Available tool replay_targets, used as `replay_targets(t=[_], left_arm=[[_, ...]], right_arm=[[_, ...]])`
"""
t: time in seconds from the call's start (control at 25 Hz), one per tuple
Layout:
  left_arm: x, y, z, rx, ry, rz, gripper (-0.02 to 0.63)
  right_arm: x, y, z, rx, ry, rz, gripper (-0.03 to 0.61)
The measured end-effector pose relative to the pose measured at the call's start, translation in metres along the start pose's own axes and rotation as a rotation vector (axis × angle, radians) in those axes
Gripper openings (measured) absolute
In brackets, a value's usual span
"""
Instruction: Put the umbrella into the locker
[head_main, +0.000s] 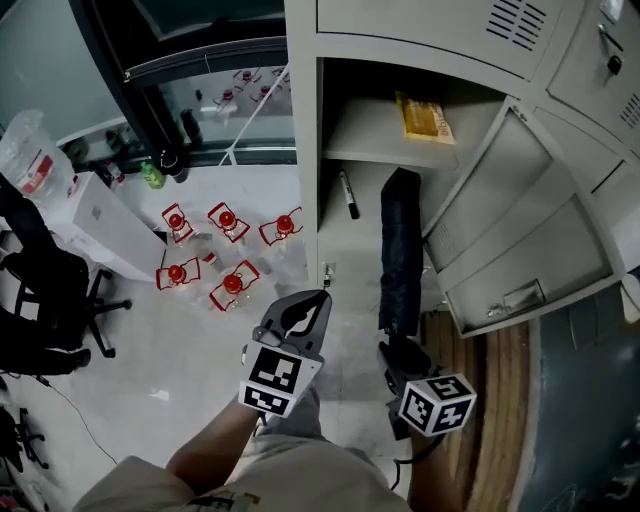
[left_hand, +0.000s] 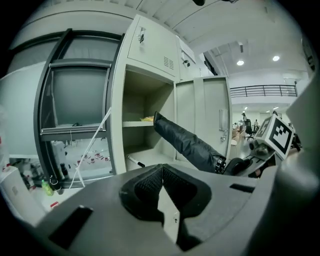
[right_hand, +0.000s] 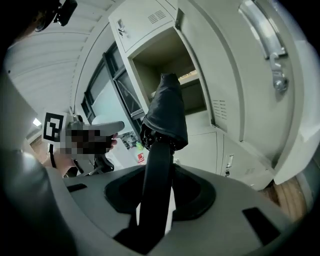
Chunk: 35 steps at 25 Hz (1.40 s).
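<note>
The folded black fabric umbrella (head_main: 400, 250) slants with its handle end low and its tip end reaching into the compartment beneath the shelf of the open pale grey metal locker (head_main: 303, 150).

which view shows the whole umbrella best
The head view: the umbrella runs full length from the right tongs into the locker. The left gripper view shows it side-on; the right gripper view looks up its handle, foreshortened.

No legible text; yellow packet (head_main: 424, 117) print too small to read.
</note>
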<state>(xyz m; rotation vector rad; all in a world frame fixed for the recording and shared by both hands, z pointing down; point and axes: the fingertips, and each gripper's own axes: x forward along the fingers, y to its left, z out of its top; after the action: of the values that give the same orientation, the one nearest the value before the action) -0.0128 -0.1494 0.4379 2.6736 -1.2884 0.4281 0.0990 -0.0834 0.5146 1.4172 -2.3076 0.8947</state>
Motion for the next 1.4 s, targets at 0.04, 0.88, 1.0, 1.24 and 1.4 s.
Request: replay_targets(t=[0.04, 0.88, 1.0, 1.24, 1.4], left_arm=[[0.005, 0.004, -0.001, -0.001, 0.006, -0.006, 0.008], [0.081, 0.065, -0.001, 0.012, 0.064, -0.144, 0.008], [0.088, 0.071, 0.004, 0.024, 0.056, -0.165, 0.009], [0.098, 0.08, 0.011, 0.033, 0.047, -0.188, 0.009], [0.106, 0.082, 0.015, 0.025, 0.047, -0.194, 0.008]], right_arm=[[0.006, -0.002, 0.001, 0.008, 0.008, -0.002, 0.135], [0.094, -0.032, 0.036, 0.1, 0.063, -0.098, 0.135], [0.103, -0.034, 0.048, 0.127, 0.04, -0.104, 0.135], [0.114, -0.043, 0.076, 0.126, 0.008, -0.131, 0.135], [0.121, -0.047, 0.097, 0.105, -0.001, -0.138, 0.135]])
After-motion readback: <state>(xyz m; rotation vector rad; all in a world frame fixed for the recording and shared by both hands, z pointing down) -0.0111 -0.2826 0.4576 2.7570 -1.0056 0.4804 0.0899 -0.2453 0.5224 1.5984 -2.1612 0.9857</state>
